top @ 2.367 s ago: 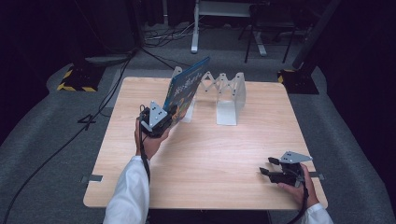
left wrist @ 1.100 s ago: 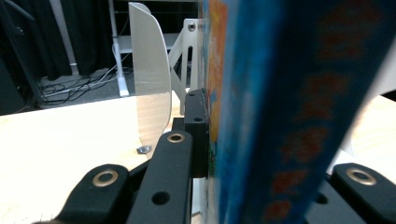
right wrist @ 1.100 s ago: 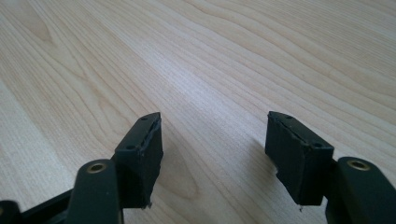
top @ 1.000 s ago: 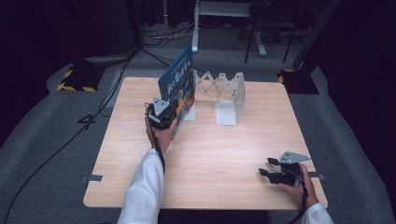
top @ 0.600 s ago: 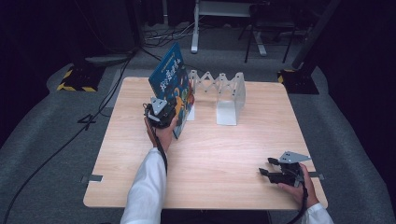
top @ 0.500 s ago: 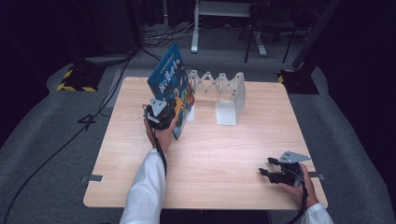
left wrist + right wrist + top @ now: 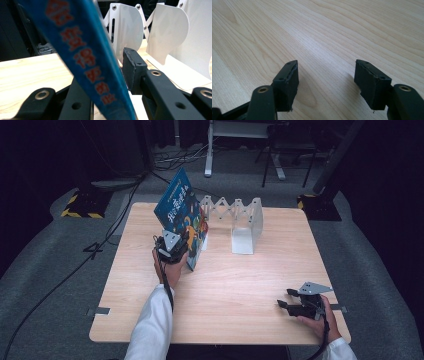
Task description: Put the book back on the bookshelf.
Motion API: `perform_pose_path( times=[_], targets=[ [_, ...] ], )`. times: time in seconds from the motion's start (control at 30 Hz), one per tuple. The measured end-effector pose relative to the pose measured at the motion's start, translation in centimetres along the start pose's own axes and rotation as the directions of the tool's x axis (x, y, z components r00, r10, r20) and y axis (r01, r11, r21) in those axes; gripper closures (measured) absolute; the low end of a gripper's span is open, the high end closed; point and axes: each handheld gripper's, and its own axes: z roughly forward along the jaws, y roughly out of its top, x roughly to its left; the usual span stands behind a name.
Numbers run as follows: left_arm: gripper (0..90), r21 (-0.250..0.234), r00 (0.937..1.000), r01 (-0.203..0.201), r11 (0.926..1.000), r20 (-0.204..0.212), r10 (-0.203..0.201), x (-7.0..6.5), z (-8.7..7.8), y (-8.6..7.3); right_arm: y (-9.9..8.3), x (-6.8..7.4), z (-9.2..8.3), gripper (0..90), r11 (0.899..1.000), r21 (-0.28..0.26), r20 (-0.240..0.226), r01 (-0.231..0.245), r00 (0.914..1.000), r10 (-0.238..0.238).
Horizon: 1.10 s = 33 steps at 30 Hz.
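A blue picture book (image 7: 181, 215) stands tilted near the far left part of the wooden desk (image 7: 235, 285), its top leaning away to the left and its lower corner down at the desk surface. The left tongs (image 7: 176, 245) grip it low on its near edge; in the left gripper view the blue spine with red lettering (image 7: 85, 57) runs diagonally between the two black jaws, which are closed narrowly against it, one jaw pad (image 7: 132, 68) showing just to the right of the book. The person's left hand (image 7: 169, 265) holds those tongs from below, with a white sleeve (image 7: 152, 325) reaching in from the near edge.

Just beside the book on its right stands a white metal expanding book rack (image 7: 235, 220), with upright rounded dividers joined by a scissor lattice. In the left gripper view its white plates (image 7: 167, 32) rise right behind the jaws. Whether the book touches the nearest divider cannot be told.

Well apart, near the right near corner of the desk, the right tongs (image 7: 292, 302) rest low over the wood in the person's right hand (image 7: 320, 320), a grey three-cornered plate on top. In the right gripper view the right tongs (image 7: 327, 82) stand wide open with bare wood grain between the jaws, holding nothing.

Beyond the desk lie grey floor covering (image 7: 60, 270), a cable (image 7: 75, 270) trailing across it, and dark stands.
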Motion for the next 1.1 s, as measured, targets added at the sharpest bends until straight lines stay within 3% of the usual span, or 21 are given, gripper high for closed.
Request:
perform_pose_path(
  times=[0.47, 0.8, 1.1],
  targets=[
    [63.9, 0.016, 0.9972, -0.07, 0.9975, -0.026, 0.07, -1.1, -0.2, -0.8, 0.0, 0.0, 0.0, 36.0, 1.0, -0.002, 0.001, -0.003, 1.0, 0.003],
    [57.0, 0.026, 0.9966, -0.082, 0.9963, 0.002, 0.082, -0.8, -0.5, -0.3, 0.0, 0.0, 0.0, 35.8, 1.0, -0.002, 0.001, -0.003, 1.0, 0.003],
    [52.5, 0.042, 0.9927, -0.107, 0.9934, 0.06, 0.104, 0.1, -1.8, 0.5, 0.0, -0.1, 0.0, 35.9, 1.0, -0.001, -0.001, -0.004, 1.0, 0.004]
  ],
)
